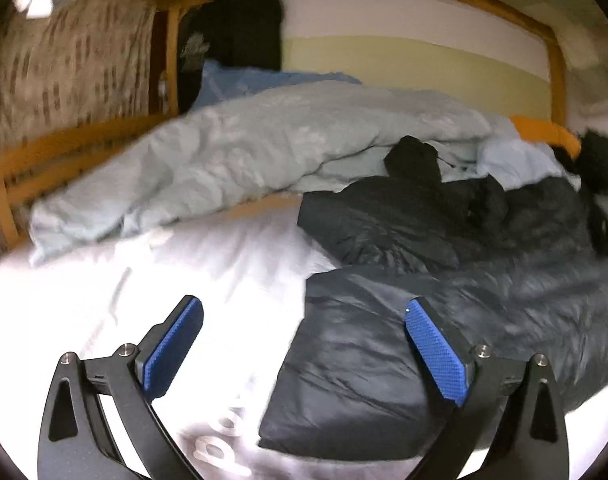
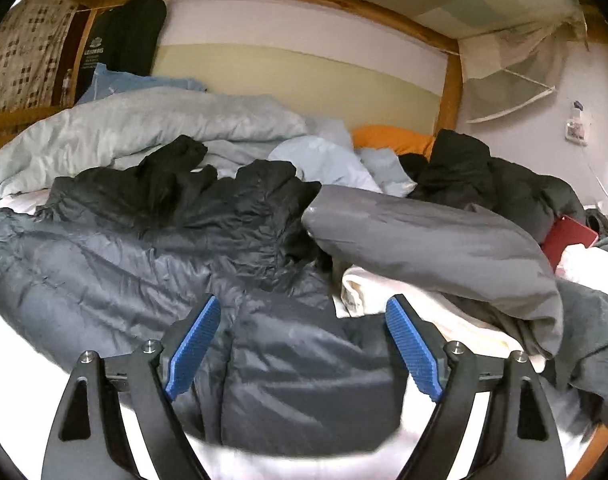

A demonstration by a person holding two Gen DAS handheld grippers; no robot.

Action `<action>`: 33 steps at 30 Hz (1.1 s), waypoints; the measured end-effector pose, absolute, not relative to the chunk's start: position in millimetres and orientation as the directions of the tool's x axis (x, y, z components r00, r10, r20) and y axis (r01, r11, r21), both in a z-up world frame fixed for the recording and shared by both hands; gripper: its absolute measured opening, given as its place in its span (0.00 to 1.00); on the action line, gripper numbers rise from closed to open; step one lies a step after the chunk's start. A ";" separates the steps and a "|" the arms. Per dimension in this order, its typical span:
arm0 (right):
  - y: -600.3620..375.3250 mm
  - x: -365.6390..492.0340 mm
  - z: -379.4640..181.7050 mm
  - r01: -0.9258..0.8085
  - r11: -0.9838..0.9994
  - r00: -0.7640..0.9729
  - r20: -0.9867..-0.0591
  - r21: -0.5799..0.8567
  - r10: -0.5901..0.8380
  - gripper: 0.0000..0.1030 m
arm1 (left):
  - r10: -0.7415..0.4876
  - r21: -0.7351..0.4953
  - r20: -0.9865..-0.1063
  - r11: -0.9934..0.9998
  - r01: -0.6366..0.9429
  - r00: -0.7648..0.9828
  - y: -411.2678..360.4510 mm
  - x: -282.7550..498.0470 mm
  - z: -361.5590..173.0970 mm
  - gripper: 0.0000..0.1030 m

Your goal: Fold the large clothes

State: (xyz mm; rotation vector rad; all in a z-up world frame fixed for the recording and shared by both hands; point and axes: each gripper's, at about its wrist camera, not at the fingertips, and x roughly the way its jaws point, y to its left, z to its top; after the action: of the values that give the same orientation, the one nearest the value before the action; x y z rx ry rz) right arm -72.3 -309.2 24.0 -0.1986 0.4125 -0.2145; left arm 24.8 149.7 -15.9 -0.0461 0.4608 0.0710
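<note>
The dark puffer jacket lies spread on the white sheet of the bed, inside a wooden bed frame. In the left wrist view its left edge runs down the middle of the picture, and a folded corner of it ends near the bottom, between the two blue pads. To the left of this edge the white sheet is bare and gives open room up to the pale blue duvet, which is heaped along the back of the bed.

The left gripper is wide open, with nothing pressed between its pads; it hangs over the border of jacket and sheet. The right gripper is also open, and the lower part of the jacket lies under the gap between its pads; I cannot tell if the pads touch the cloth.

In the right wrist view the right side is crowded. A grey garment lies over a white folded cloth, just beside the jacket. Behind it is a black garment, and a red flat thing shows at the right edge. An orange pillow is at the back, by the wall.

Counted: two grippers, each with two blue pads; one puffer jacket; one duvet; one grey garment; one orange pillow. The free room is mostly on the left.
</note>
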 end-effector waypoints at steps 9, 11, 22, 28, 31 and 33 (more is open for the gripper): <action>-311.9 -86.9 16.5 0.093 0.974 0.882 -0.436 -0.207 -0.177 0.65 | 0.033 -0.148 -0.608 0.977 -0.154 0.793 177.0 48.3 -40.7 0.48; -324.6 -79.4 9.3 0.105 0.982 0.864 -0.475 -0.154 -0.167 0.55 | 0.039 -0.133 -0.636 0.978 -0.159 0.771 175.4 48.3 -45.1 0.13; -357.6 -2.0 -23.3 0.071 0.997 0.826 -0.562 0.037 -0.038 0.30 | 0.065 -0.172 -0.600 0.963 -0.207 0.798 184.8 27.6 -38.9 0.05; -366.3 35.9 -45.5 0.021 0.992 0.755 -0.653 0.125 0.067 0.30 | -0.005 -0.029 -0.342 1.000 -0.006 0.940 122.4 -16.9 20.6 0.50; -361.8 34.8 -45.7 0.024 0.994 0.757 -0.652 0.103 0.049 0.30 | 0.020 0.106 -0.360 0.994 0.019 0.933 86.1 -20.1 28.4 0.63; -358.3 34.3 -46.0 0.024 0.996 0.757 -0.653 0.081 0.035 0.30 | 0.013 0.182 -0.396 0.981 0.065 0.918 65.0 -16.3 28.5 0.63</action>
State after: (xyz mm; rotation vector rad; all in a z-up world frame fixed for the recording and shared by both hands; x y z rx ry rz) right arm 34.3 -358.3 -46.0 0.0866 0.7125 0.0061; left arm -16.3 65.0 28.5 0.1941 0.4073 -0.0273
